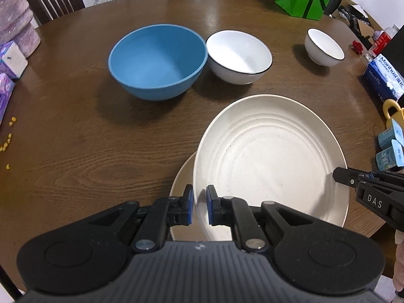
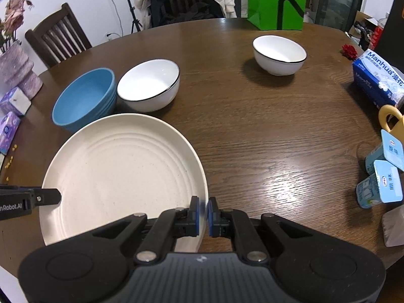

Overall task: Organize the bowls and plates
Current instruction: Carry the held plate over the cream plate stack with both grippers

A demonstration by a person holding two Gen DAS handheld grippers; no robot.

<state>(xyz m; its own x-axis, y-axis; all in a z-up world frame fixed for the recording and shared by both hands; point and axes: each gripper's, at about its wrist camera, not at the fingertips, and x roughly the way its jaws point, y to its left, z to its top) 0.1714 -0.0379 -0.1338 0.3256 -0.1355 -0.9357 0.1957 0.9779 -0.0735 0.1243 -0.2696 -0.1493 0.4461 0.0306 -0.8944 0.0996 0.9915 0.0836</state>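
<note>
A: What have the two grippers got hold of?

B: One cream ribbed plate [image 1: 267, 161], between them. The left gripper [image 1: 200, 205] has its blue pads pinched on the plate's left rim, and the right gripper [image 2: 203, 216] is pinched on the opposite rim. Both sets of jaws are nearly together, with only the rim's thickness between the pads.

A: Is the plate on the table?

B: It looks tilted, held over the near edge of the round wooden table [image 1: 101, 131]. In the left wrist view a second cream plate [image 1: 183, 189] shows beneath it, peeking out at the lower left. I cannot tell whether the two plates touch.

A: And the bowls?

B: A blue bowl [image 1: 156, 60] stands upright beyond the plates, with a large white bowl with a dark rim [image 1: 238, 55] just beside it on its right, rims about touching. A smaller white bowl with the same dark rim [image 1: 324, 46] sits well apart, further right.

A: Anything else around?

B: A green paper bag [image 2: 276, 0] at the far edge, a blue tissue box [image 2: 376, 80] on the right, small yoghurt cartons [image 2: 381, 184] near the right rim, and purple tissue packs [image 2: 10, 126] on the left. A dark wooden chair [image 2: 58, 40] stands behind the table
</note>
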